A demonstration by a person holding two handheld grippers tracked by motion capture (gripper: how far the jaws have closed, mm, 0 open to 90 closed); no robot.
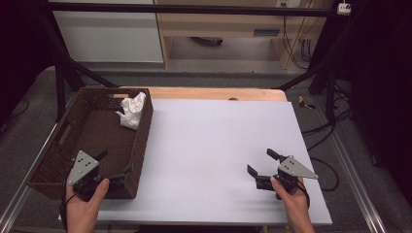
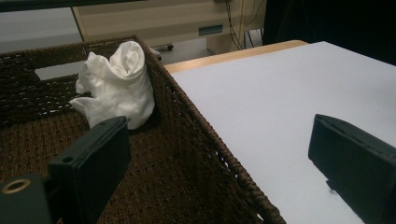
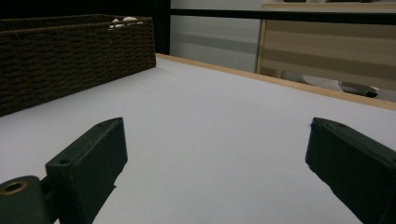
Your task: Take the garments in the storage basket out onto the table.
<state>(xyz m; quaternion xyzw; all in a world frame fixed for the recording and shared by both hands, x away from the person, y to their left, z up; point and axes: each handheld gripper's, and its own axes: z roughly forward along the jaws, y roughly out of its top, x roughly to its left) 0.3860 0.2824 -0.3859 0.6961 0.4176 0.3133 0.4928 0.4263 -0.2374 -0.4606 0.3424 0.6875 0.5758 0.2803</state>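
I am holding my left gripper (image 1: pixel 115 167) astride the near right wall of the basket (image 1: pixel 142 145), jaws spread and empty; the cloth (image 1: pixel 132 110) is sitting in its far right corner. My right gripper (image 1: pixel 263 162) is hanging agape, empty, well right of the basket. I should be reaching deep over the wall.

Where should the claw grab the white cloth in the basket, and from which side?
Grip the bunched top fold of the white cloth, coming straight down from above. It sits crumpled in the far right corner of the wicker basket, leaning on the walls, so side approaches are blocked there. The raised upper folds probably offer the easiest pinch. The left claw, open over the basket's near right wall, is nearest.
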